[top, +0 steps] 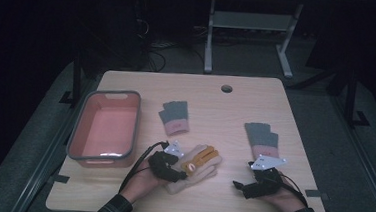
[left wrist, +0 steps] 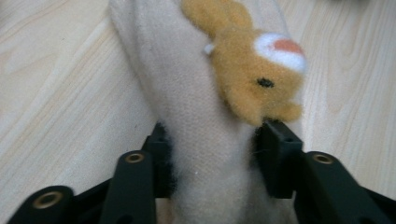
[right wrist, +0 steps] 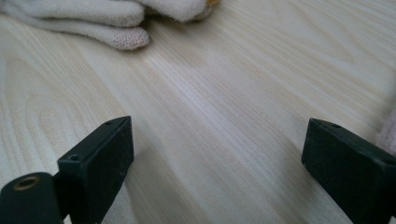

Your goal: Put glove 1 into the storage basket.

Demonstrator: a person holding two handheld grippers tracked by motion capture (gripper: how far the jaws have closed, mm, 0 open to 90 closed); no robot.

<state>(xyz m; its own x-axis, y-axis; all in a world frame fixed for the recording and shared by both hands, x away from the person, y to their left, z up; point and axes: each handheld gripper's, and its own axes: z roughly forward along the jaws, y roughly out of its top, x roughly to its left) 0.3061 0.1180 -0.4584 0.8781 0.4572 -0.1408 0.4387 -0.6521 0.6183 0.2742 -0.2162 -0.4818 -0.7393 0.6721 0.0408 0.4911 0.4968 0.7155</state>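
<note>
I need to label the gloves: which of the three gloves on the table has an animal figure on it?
The cream glove, held between the fingers of the left gripper: it carries an orange plush animal. The other two gloves are grey and pink.

A cream glove [left wrist: 196, 121] bears an orange animal patch [left wrist: 254, 70]; the bin [top: 76, 141] is pink, grey-rimmed.

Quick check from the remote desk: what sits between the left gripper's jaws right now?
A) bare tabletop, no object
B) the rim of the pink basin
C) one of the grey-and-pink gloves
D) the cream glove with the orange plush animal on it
D: in the left gripper view, both pads of the left gripper press into the cream glove.
</note>
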